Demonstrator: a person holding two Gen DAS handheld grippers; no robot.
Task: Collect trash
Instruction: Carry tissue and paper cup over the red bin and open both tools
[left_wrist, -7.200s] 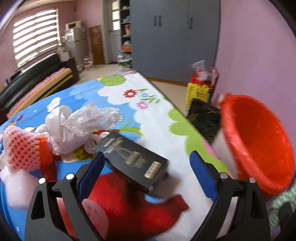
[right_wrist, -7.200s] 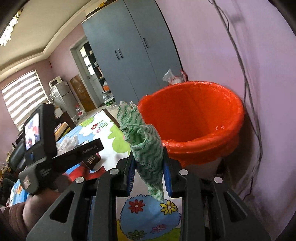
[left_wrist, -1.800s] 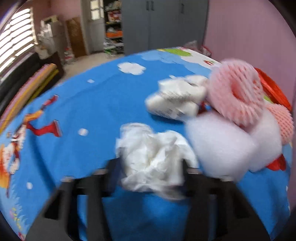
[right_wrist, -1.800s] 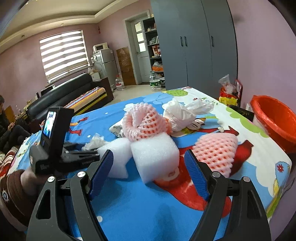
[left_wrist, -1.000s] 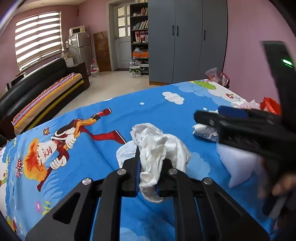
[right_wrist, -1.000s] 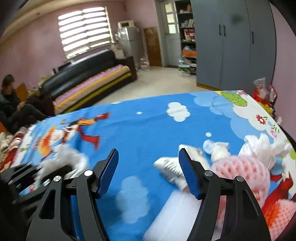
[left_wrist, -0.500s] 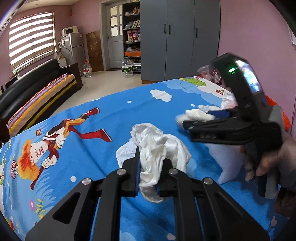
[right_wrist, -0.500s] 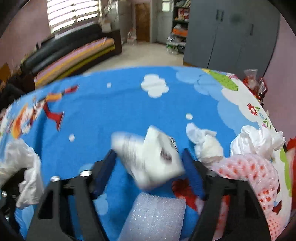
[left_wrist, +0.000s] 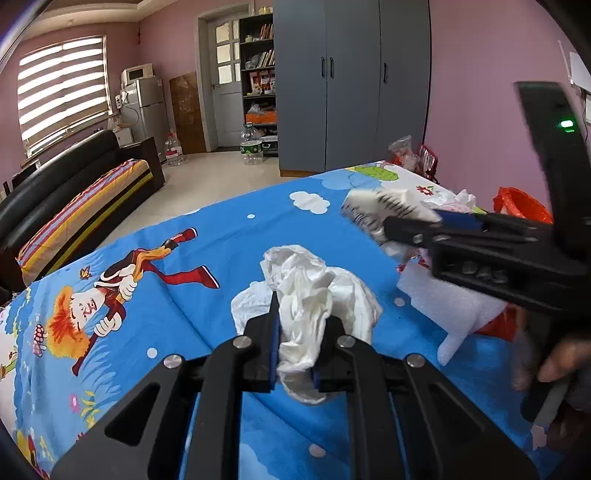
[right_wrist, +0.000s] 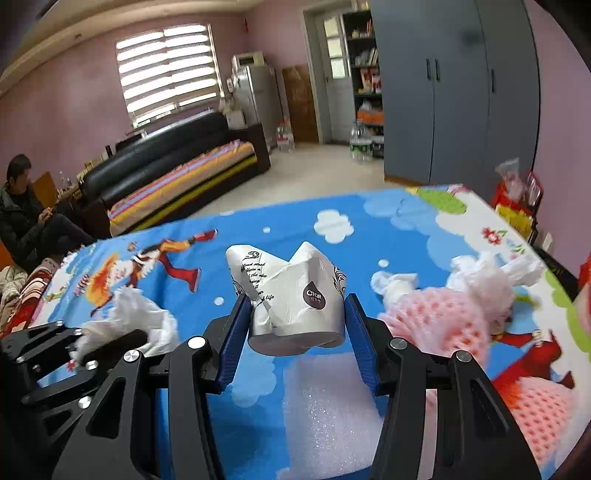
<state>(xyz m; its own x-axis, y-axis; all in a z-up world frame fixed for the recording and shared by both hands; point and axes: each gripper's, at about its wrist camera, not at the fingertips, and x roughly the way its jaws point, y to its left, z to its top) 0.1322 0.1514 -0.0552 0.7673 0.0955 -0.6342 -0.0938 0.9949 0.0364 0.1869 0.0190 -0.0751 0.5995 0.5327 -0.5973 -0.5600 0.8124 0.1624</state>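
Note:
My left gripper (left_wrist: 299, 306) is shut on a crumpled white plastic bag (left_wrist: 310, 288) and holds it just above the blue cartoon tablecloth (left_wrist: 155, 280). The right wrist view shows the same bag (right_wrist: 129, 317) at the lower left. My right gripper (right_wrist: 295, 297) has a crushed white paper cup (right_wrist: 288, 277) between its blue pads. Its jaws are closing and both pads press on the cup's sides. In the left wrist view the cup (left_wrist: 373, 206) hangs at the right gripper's tip, clear of the cloth. The red-lined bin (left_wrist: 524, 203) stands past the table's far right edge.
A white foam block (right_wrist: 328, 402) lies right under the cup. Two pink foam nets (right_wrist: 439, 325) (right_wrist: 539, 413), a crumpled white bag (right_wrist: 491, 277) and a tissue wad (right_wrist: 395, 284) lie to the right. A person (right_wrist: 22, 206) sits by the black sofa (right_wrist: 166, 162).
The right gripper has closed its pads on the paper cup and lifted it off the cloth. The left gripper keeps its hold on the white bag and has shifted a little.

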